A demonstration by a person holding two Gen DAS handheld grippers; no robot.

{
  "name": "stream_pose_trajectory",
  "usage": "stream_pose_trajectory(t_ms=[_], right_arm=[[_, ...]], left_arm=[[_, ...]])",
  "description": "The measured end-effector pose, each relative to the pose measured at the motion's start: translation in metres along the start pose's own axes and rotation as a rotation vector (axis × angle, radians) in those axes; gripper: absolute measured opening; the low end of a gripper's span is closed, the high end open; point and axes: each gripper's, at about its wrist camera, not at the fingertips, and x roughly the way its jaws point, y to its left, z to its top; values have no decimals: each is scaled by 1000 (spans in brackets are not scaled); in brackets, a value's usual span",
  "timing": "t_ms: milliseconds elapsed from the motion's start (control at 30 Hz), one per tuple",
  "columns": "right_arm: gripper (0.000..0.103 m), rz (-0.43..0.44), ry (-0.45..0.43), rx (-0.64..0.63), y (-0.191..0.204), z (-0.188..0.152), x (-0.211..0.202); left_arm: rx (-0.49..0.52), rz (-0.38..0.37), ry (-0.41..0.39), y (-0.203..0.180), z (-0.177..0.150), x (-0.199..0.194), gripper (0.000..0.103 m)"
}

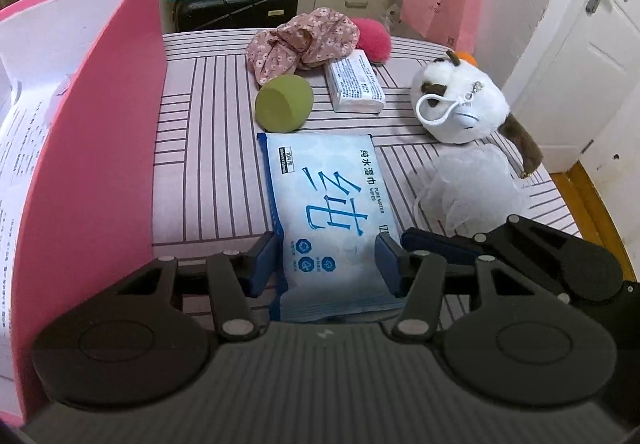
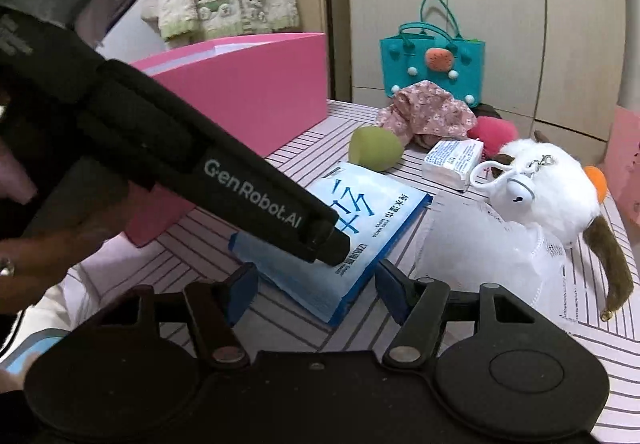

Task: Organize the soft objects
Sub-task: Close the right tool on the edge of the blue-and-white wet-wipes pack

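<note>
A blue wet-wipes pack (image 1: 328, 212) lies flat on a pink striped worktop (image 1: 208, 148), at the centre of the left wrist view. The left claw (image 1: 326, 260) straddles its near end, blue pads just beside both edges; whether they press is unclear. At 12 o'clock from the pack sits a green sponge (image 1: 283, 103); at 2 o'clock, a white plush toy (image 1: 460, 104). The pink box (image 1: 96, 164) stands at 9 o'clock. The right claw (image 2: 316, 288) hangs half open, holding nothing, over the pack's corner.

Pink box wall (image 1: 100, 148) close left; bare striped table (image 1: 208, 148) between it and wipes pack (image 1: 324, 204).
</note>
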Motion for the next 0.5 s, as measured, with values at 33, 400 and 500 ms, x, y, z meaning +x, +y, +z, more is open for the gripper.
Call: stream_pose_trajectory(t_ms=[33, 400, 500], right_arm=[[74, -2, 0, -3, 1, 1, 1], [68, -3, -19, 4, 3, 2, 5], [57, -7, -41, 0, 2, -4, 0]], left_arm=[[-2, 2, -4, 0, -1, 0, 52], [6, -65, -2, 0, -6, -8, 46], [14, -47, -17, -4, -9, -8, 46]])
